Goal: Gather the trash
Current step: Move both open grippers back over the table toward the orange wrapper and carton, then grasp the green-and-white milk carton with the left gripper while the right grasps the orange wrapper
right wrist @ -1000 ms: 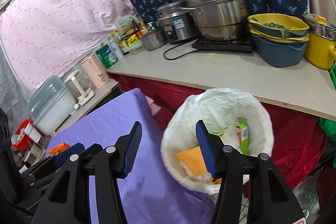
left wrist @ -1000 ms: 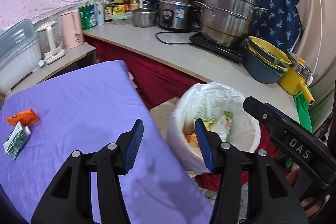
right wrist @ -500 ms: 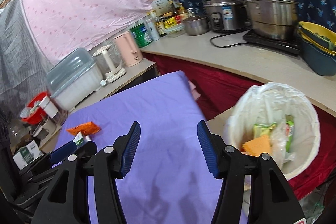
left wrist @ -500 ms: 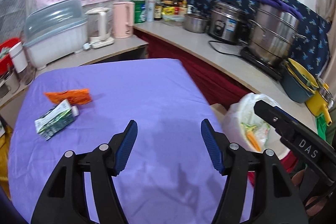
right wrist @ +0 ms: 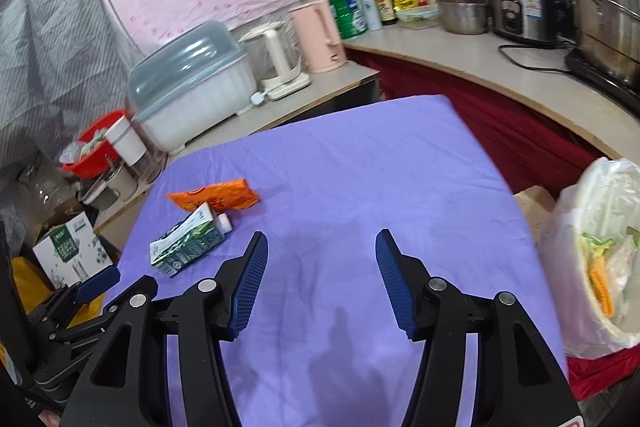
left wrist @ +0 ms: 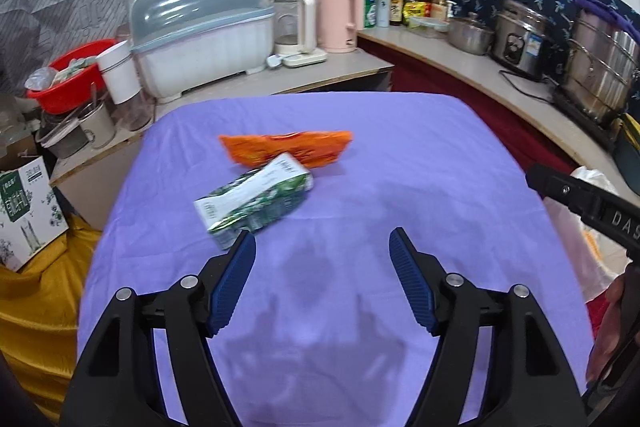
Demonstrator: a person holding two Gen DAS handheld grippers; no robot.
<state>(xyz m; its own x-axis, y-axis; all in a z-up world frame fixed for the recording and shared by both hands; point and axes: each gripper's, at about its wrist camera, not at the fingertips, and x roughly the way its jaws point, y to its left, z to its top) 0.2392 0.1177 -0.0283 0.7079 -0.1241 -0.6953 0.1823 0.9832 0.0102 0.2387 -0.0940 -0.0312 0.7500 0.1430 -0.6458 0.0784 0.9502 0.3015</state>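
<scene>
Left gripper [left wrist: 322,247], seen from its own wrist camera: the jaws stand wide apart and have just been opening further, with nothing between the blue ribbed pads [left wrist: 234,287] but the bare purple cloth [left wrist: 420,163] of the table below. The tip of the left-hand finger lies just beside the near corner of the green-and-white carton [left wrist: 256,201]; whether it touches the carton cannot be told. The carton lies on its side on the cloth, and the orange wrapper [left wrist: 286,147] lies flat just behind it, the two overlapping or touching at the carton's far end. Right gripper [right wrist: 321,251], seen from its own wrist camera: the jaws are released and moderately spread, empty, over bare cloth, with both pieces of trash well off to the left of the fingers. In this view the carton [right wrist: 188,245] and wrapper [right wrist: 214,197] appear near the table's left edge, and the left gripper's blue fingertip enters at lower left, near the carton. The bin lined with a white bag [right wrist: 592,251] stands beside the table's right edge, already containing yellow and green scraps. A worktop [left wrist: 472,71] behind the table carries a pink kettle [left wrist: 340,17], a rice cooker [left wrist: 524,43] and steel pots [left wrist: 600,75].
</scene>
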